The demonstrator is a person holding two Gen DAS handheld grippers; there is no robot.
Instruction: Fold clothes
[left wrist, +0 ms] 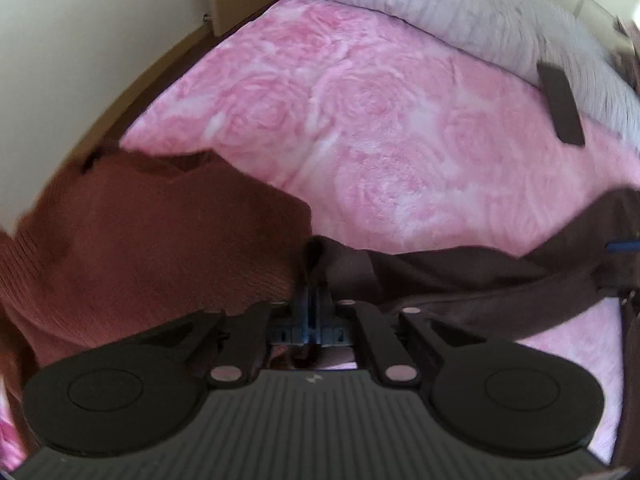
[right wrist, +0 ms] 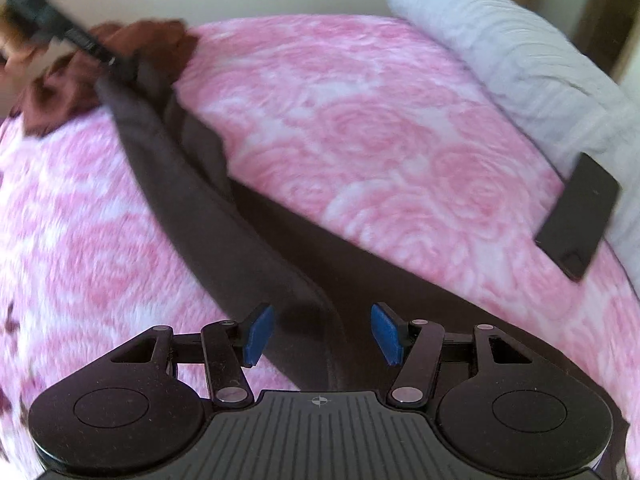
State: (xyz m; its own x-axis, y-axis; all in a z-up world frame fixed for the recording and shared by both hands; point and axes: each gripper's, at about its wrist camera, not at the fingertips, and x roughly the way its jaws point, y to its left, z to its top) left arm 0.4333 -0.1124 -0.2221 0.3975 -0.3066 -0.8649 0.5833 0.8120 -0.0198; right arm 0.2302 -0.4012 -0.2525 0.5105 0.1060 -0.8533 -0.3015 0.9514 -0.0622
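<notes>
Looks like the pick-up step rn: left gripper (left wrist: pixel 310 280) jaws clenched on the dark brown garment (right wrist: pixel 224 216) near the bed (right wrist: pixel 360 120) edge w/ the rust sweater (left wrist: pixel 140 240), right gripper (right wrist: pixel 323 332) jaws released over its fabric, so next it prob needs to clamp down.

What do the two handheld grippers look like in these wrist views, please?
Both are matte black. The right gripper has a ribbed central plate with a small crosshair mark, round discs on each side, silver-pinned linkage bars and blue-padded fingers. The left gripper matches it.
</notes>
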